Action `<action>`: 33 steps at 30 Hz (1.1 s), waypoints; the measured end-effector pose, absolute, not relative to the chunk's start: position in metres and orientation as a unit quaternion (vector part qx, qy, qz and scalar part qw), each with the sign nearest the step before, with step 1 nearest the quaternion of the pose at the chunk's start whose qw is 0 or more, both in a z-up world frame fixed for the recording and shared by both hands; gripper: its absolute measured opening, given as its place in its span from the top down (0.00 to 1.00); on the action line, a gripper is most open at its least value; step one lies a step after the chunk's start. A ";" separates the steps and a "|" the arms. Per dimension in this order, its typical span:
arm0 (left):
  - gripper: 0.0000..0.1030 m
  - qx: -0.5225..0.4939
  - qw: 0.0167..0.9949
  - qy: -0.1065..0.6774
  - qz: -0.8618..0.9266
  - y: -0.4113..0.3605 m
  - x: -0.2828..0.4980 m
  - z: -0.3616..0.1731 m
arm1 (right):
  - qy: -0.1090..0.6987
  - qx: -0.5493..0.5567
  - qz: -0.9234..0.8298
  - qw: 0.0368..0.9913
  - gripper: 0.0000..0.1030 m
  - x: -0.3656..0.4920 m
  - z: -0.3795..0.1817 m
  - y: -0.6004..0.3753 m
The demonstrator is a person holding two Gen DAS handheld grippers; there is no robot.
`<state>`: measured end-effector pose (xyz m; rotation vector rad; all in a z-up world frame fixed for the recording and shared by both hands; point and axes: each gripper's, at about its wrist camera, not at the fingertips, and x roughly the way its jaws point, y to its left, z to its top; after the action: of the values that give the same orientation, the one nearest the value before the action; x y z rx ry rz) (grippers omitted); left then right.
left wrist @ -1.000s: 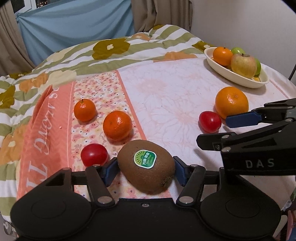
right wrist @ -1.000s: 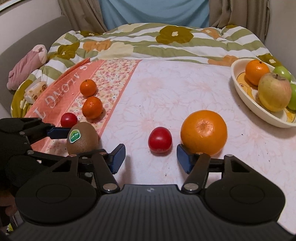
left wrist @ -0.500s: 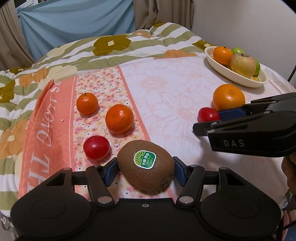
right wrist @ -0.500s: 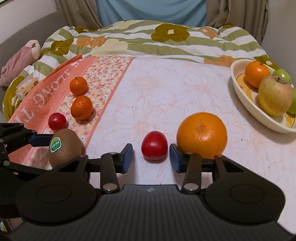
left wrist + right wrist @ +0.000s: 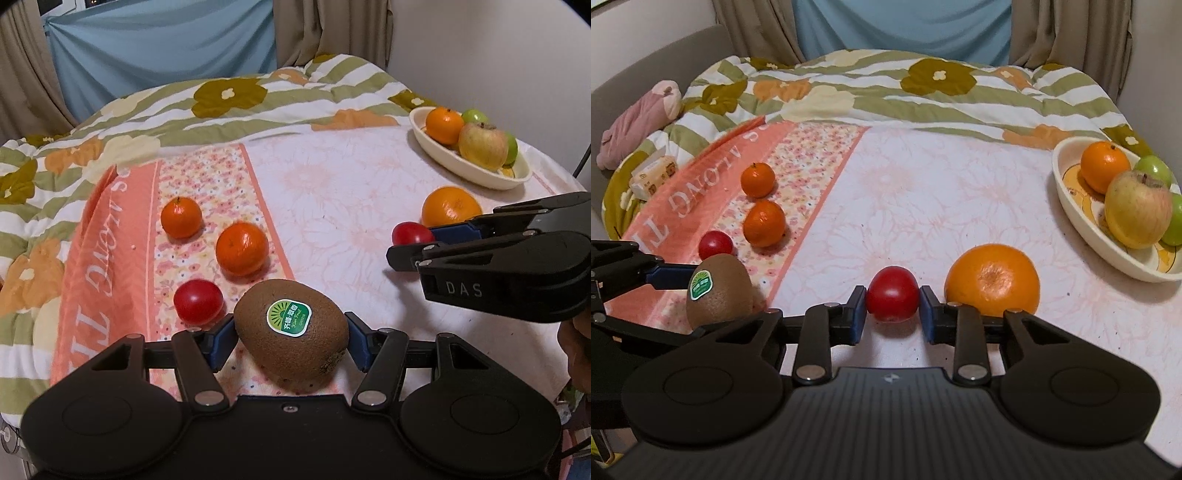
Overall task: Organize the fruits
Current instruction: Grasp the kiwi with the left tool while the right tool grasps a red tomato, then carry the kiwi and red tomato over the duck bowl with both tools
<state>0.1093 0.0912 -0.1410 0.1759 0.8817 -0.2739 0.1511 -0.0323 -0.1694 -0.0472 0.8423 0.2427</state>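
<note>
We see the left gripper [image 5: 291,341] clamped on the stickered kiwi [image 5: 291,328] at six o'clock on the floral bedspread [image 5: 923,192], while the right gripper [image 5: 892,314], jaws just closed, pinches the red tomato [image 5: 892,298] beside the big orange [image 5: 993,278] at three o'clock.

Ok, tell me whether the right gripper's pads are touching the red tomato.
Touching. The right wrist view shows both blue pads pressed against the red tomato's sides, no gap; the right gripper is shut on it.
</note>
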 end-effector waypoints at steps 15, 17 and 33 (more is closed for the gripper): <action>0.37 0.070 0.908 0.386 -0.148 0.047 0.105 -0.078 | 0.364 -0.004 0.116 0.924 0.56 0.130 -0.099 -0.084; 0.37 0.072 0.910 0.379 -0.151 0.036 0.106 -0.070 | 0.359 -0.003 0.113 0.926 0.56 0.128 -0.091 -0.097; 0.37 0.066 0.915 0.355 -0.179 -0.072 0.142 -0.041 | 0.347 0.008 0.070 0.935 0.56 0.137 -0.059 -0.228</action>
<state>0.1419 -0.0718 -0.0408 0.1368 0.7309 -0.3675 0.1374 -0.2282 -0.0591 0.0172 0.7100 0.1440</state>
